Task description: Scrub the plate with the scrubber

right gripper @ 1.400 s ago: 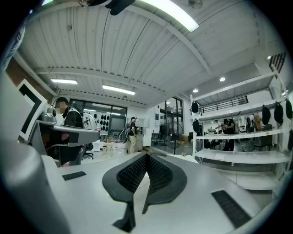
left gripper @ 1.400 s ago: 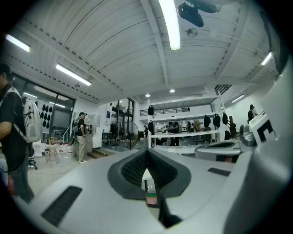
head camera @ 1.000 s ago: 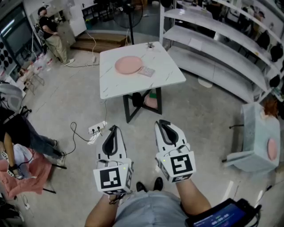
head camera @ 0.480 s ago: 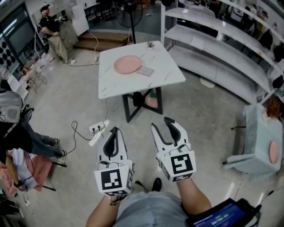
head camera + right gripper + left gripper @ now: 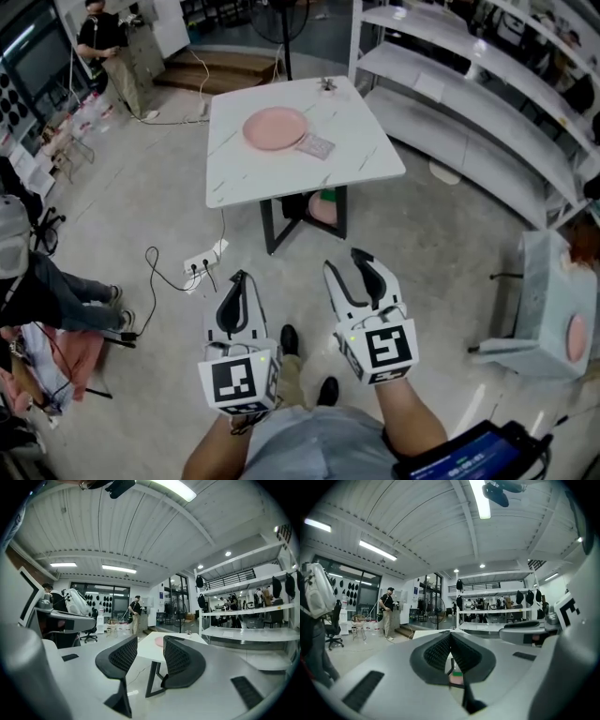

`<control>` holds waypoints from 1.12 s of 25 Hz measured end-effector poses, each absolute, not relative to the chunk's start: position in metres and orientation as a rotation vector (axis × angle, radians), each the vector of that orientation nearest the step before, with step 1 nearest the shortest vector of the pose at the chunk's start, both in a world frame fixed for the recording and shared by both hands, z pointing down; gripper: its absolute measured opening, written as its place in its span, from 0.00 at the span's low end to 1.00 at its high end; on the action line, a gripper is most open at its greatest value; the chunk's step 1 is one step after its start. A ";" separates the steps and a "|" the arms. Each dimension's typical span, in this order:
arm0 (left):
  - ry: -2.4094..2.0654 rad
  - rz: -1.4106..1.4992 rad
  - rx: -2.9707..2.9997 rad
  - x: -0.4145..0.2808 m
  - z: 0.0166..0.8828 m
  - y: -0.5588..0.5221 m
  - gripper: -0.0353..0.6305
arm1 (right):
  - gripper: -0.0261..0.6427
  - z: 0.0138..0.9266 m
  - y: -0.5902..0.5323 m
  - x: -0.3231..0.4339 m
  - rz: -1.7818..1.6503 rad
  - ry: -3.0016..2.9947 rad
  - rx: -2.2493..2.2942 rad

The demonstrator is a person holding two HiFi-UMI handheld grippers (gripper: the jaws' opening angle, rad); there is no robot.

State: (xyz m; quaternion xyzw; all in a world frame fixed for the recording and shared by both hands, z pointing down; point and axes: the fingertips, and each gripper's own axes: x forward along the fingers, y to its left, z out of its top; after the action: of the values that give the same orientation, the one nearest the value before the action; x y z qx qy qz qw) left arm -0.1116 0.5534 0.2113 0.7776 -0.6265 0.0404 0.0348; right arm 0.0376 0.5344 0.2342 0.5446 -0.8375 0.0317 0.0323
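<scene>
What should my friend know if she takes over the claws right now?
Left claw: shut, empty.
Right claw: has just been opening; jaws apart, nothing between them.
Things: the pink plate lies on the white table, with the scrubber beside it, on its right in the head view. The table stands ahead, across open floor from both claws.
Done: nothing yet; the scrubber is not picked up and the plate is untouched.
Left: walk up to the table, grab the scrubber, scrub the plate.
</scene>
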 end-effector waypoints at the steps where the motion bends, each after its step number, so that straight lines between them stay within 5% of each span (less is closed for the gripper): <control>1: -1.920 0.128 2.386 -0.116 0.215 0.542 0.06 | 0.32 0.237 0.523 0.034 0.106 -2.571 1.677; 14: -1.870 0.106 2.418 -0.173 0.223 0.363 0.06 | 0.32 0.246 0.353 -0.031 0.077 -2.548 1.643; 28: -1.738 0.093 2.518 -0.173 0.225 0.286 0.06 | 0.32 0.232 0.293 -0.026 -0.017 -2.466 1.762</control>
State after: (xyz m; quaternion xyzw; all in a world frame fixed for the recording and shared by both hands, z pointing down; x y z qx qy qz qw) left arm -0.1734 0.2860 0.2245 0.8219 -0.5673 0.0302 0.0405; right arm -0.0264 0.2929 0.2324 0.5806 -0.8123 -0.0057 0.0552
